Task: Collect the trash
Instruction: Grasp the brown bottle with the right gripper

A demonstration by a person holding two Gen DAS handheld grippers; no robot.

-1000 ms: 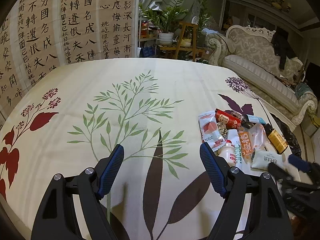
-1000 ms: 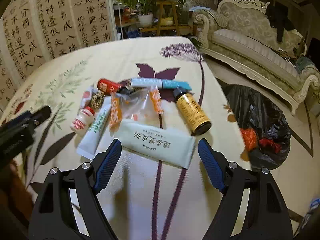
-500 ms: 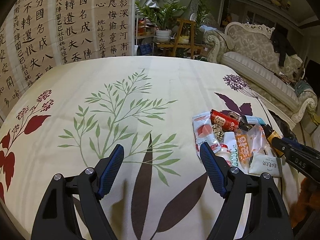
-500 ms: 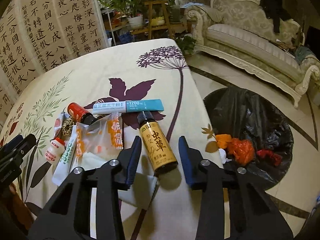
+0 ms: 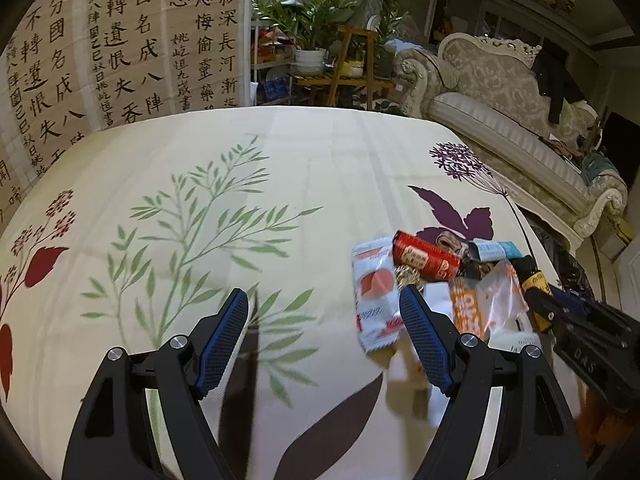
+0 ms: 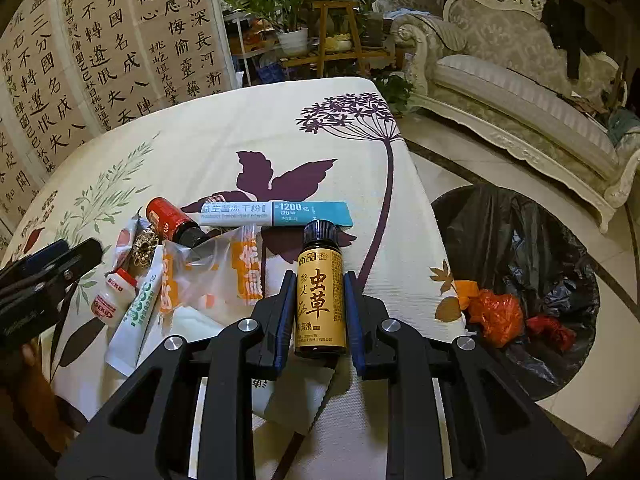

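Swinging off the white wipes packet, the right gripper (image 6: 316, 300) is closing its jaws around the amber tonic bottle (image 6: 320, 292) at lower centre, pads apparently touching, the left gripper (image 5: 324, 336) hovers wide apart; next, likely lift toward the black trash bag (image 6: 520, 240) at right.

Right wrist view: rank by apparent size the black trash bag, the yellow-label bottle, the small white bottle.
1. black trash bag, largest
2. yellow-label bottle, though it sits nearest the camera, which inflates it
3. small white bottle, smallest
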